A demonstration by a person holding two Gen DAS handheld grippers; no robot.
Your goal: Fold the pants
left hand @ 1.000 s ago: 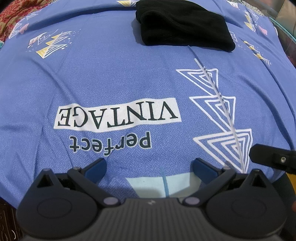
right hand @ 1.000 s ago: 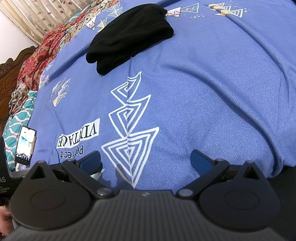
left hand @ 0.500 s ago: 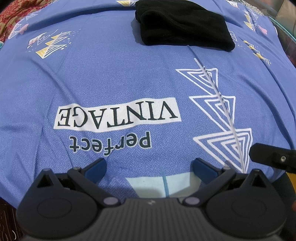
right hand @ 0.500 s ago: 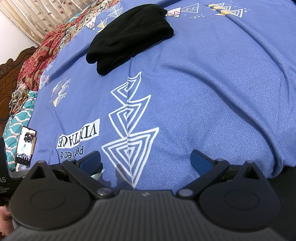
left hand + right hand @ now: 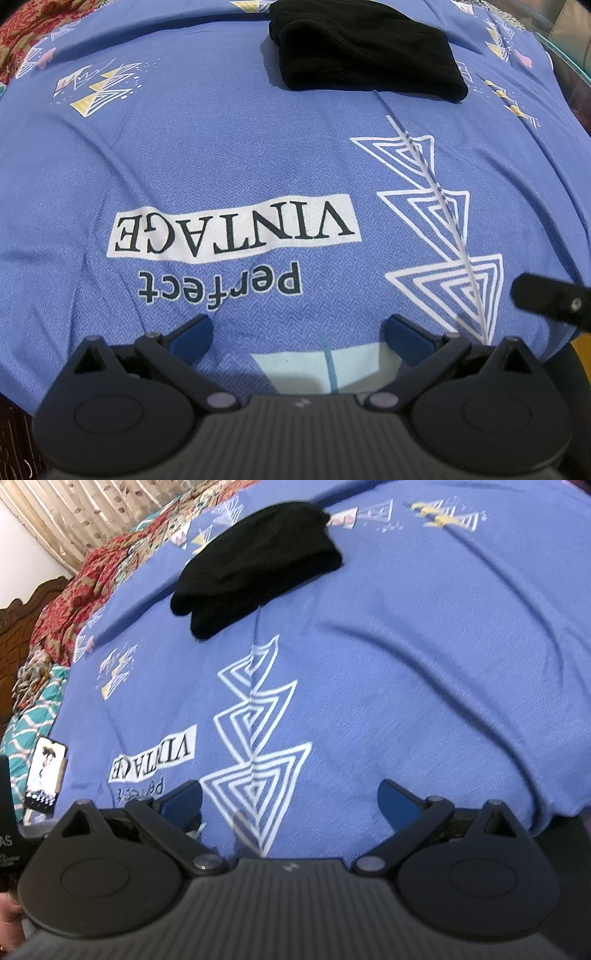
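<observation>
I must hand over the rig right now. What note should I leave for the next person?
Left gripper: open, empty, near the edge of the blue bedsheet.
Right gripper: open, empty, beside it.
Black pants: a compact folded bundle on the far side of the sheet, touched by neither gripper.
Done: pants look folded.
Left: check the fold is neat, otherwise nothing visible.
</observation>
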